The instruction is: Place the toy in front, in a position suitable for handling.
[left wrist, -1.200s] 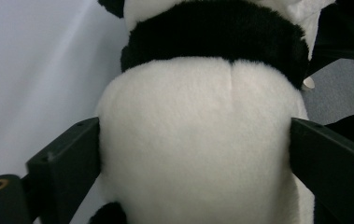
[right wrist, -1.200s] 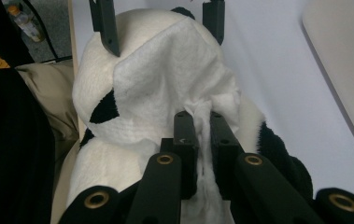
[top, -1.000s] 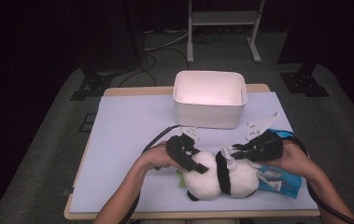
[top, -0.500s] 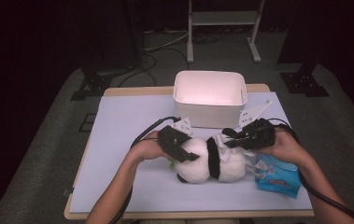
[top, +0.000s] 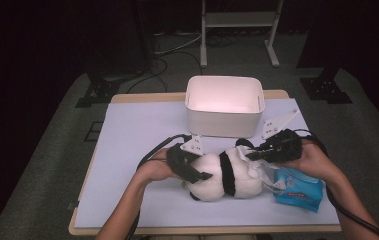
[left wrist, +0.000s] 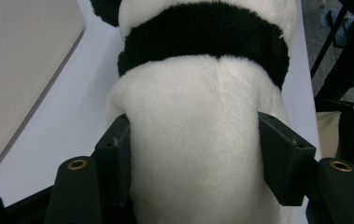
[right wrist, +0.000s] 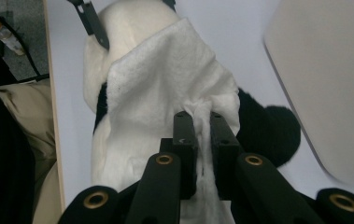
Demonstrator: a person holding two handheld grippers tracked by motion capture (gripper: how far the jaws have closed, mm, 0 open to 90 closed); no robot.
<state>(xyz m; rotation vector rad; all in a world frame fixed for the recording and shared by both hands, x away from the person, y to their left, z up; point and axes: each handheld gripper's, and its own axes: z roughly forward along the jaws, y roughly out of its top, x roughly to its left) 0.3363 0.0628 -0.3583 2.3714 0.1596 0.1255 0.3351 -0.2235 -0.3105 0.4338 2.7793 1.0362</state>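
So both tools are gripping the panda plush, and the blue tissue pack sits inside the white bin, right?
Not quite. The blue tissue pack lies on the table beside the panda plush, not inside the white bin, as the high view shows. The left tool and right tool do grip the plush.

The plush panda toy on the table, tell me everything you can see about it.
The black-and-white plush panda toy lies on its side on the pale lavender table cover, before the white plastic bin. Fluffy white body, black band, black limbs. The left gripper clamps its white rump; the right gripper pinches white fabric draped on it. A blue tissue pack lies alongside.
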